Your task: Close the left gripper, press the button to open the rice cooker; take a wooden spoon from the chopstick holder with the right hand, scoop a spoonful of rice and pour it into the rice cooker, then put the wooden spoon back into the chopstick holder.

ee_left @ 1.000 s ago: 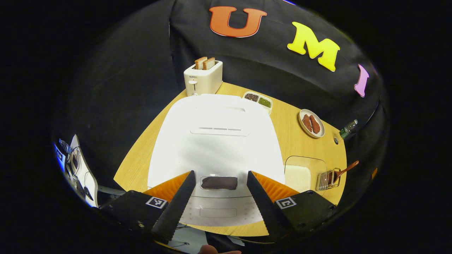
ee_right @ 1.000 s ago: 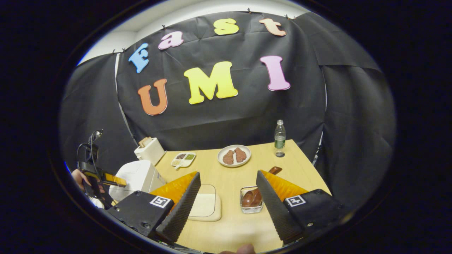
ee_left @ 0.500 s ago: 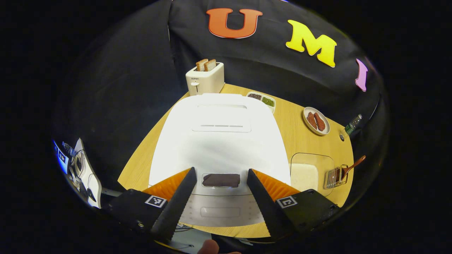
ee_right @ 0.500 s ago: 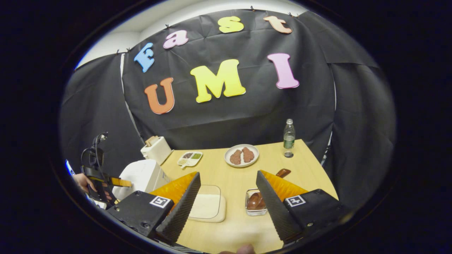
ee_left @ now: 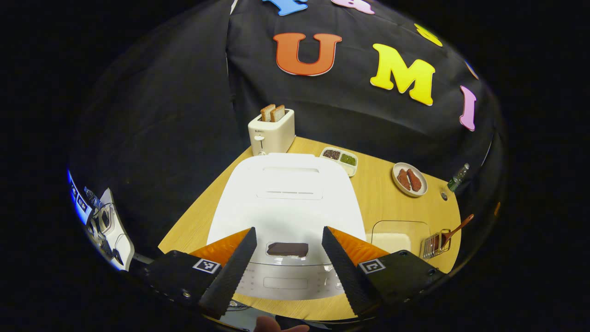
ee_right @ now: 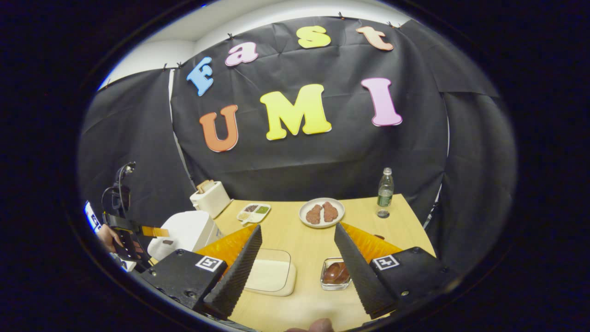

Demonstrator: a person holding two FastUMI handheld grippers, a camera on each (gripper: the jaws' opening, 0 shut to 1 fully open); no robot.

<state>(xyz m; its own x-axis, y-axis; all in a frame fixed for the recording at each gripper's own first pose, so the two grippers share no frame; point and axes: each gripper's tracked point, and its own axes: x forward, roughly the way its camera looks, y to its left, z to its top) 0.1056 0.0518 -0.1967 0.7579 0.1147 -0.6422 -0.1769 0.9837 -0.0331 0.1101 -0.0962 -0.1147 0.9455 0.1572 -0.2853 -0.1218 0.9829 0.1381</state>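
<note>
The white rice cooker stands shut at the near left of the table, with its dark button at the lid's front edge. My left gripper hovers over that front edge, open, its fingers either side of the button and apart from it. To the right lie a clear dish of rice and the chopstick holder, from which the wooden spoon sticks out. My right gripper is open above the table's near edge, with the rice dish and the holder below it. The cooker shows at the left.
A toaster with bread stands behind the cooker. A divided dish, a plate of meat and a water bottle sit along the back of the wooden table. A hand holds the left gripper.
The left gripper has drawn back and tipped up, so the cooker looks smaller and lower. The right gripper has also tipped up a little. Both stay open.
</note>
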